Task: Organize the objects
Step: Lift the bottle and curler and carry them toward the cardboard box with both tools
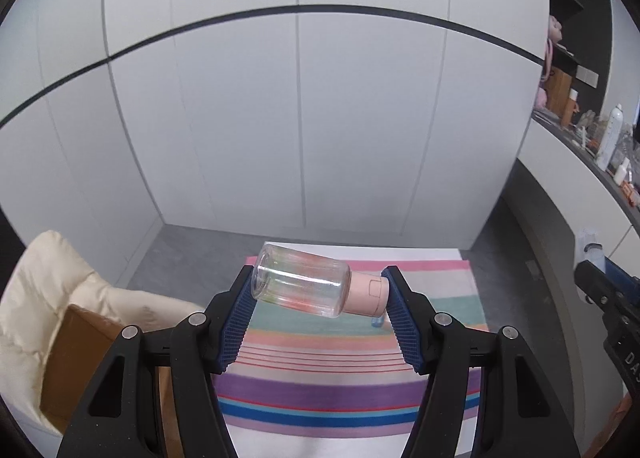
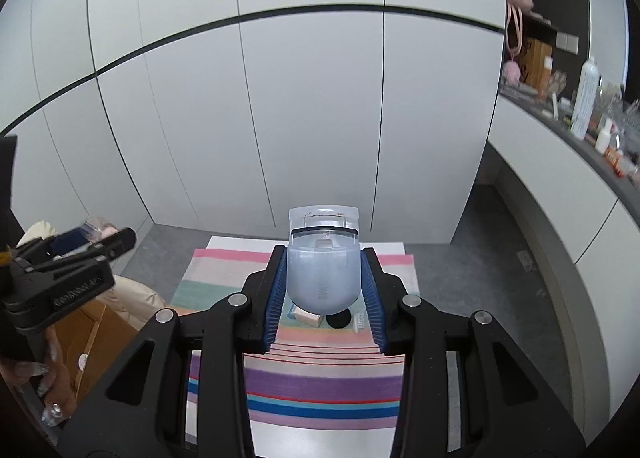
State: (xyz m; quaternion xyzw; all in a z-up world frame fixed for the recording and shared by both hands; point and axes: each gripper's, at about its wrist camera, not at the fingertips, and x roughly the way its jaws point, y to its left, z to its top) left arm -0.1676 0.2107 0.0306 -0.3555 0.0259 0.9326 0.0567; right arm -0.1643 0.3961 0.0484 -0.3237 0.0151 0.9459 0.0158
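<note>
Left wrist view: the left gripper [image 1: 318, 290] clamps a clear, empty-looking plastic bottle with a pink cap [image 1: 308, 285] end to end, base against one pad, cap against the other. Light, stiff and probably slippery; tilted, held high over the striped cloth [image 1: 344, 394].

Right wrist view: the right gripper [image 2: 323, 274] pinches a pale blue, rounded plastic eyelash curler [image 2: 322, 270] by its flanks. Light, likely brittle at its clear top; pitched downward.

Clear bottle [image 1: 300, 284] sideways between left gripper [image 1: 320, 290] fingers [image 1: 240, 310]
</note>
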